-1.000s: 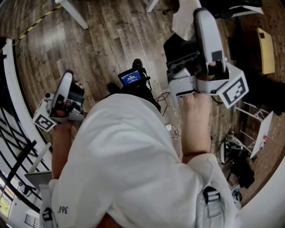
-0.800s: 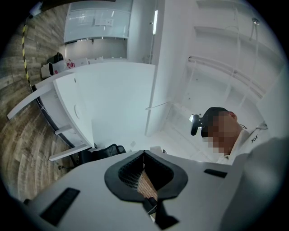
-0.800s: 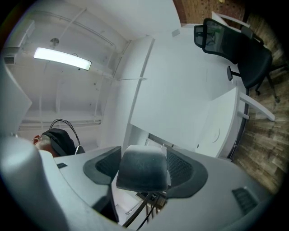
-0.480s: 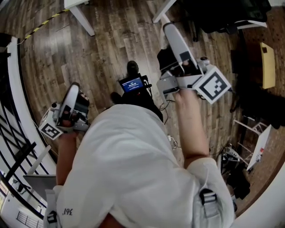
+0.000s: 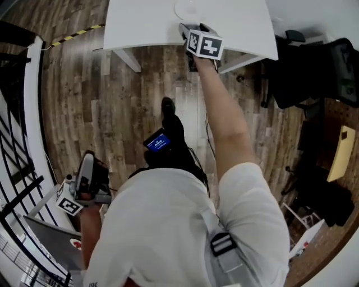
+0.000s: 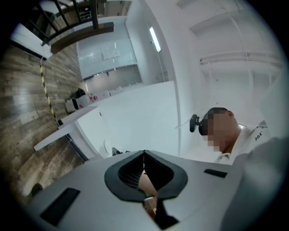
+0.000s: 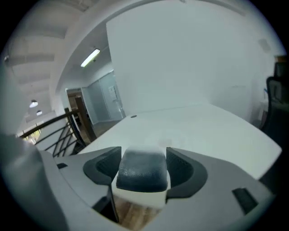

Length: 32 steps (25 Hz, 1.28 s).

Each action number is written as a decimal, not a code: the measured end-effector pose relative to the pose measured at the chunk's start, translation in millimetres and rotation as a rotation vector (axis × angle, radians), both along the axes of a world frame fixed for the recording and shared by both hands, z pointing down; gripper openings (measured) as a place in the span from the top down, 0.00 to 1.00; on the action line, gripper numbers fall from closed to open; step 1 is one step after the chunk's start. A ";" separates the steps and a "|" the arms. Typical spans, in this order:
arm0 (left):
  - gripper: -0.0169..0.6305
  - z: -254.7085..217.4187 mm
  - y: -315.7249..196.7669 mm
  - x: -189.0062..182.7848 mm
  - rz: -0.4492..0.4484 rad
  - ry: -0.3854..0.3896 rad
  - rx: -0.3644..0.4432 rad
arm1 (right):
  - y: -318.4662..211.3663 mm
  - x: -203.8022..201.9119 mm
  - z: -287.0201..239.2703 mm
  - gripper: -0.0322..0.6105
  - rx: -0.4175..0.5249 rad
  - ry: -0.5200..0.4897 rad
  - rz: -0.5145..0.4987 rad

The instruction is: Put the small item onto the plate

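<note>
The small item (image 7: 142,170), a white block with a black textured top, sits between the jaws of my right gripper (image 7: 142,168), which is shut on it. In the head view my right gripper (image 5: 190,31) reaches over the near edge of the white table (image 5: 140,22), just short of a pale round plate (image 5: 189,9); its marker cube hides the item there. My left gripper (image 5: 88,166) hangs low at my left side over the floor. Its jaws (image 6: 144,159) meet with nothing between them.
The table stands on white legs (image 5: 128,60) over a wood floor (image 5: 112,106). A black railing (image 5: 19,190) runs along the left. Dark chairs and gear (image 5: 314,73) crowd the right side. A small lit screen (image 5: 157,142) hangs in front of my body.
My right arm has stretched forward, carrying the gripper from near my chest to the table's edge. The table and plate have come into view. My left gripper has stayed low at my side.
</note>
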State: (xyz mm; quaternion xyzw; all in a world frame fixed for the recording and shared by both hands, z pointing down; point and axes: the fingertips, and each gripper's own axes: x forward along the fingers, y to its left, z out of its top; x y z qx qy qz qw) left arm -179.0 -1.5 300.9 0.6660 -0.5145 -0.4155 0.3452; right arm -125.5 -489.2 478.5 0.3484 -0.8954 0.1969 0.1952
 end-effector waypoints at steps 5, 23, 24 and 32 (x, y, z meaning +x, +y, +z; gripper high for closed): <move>0.96 -13.2 -95.5 -32.6 -0.078 0.007 -0.016 | -119.0 -46.5 50.7 0.46 0.055 0.298 -0.047; 0.96 -34.6 -202.2 -5.3 0.308 0.037 0.133 | 104.7 120.0 -140.8 0.95 -0.408 -0.716 0.089; 0.96 -37.5 -200.2 -0.9 0.335 0.039 0.144 | 106.9 123.3 -159.4 0.95 -0.357 -0.729 0.083; 0.96 -43.0 -157.9 34.8 0.446 0.049 0.194 | 147.7 168.4 -261.2 0.95 -0.099 -0.841 0.107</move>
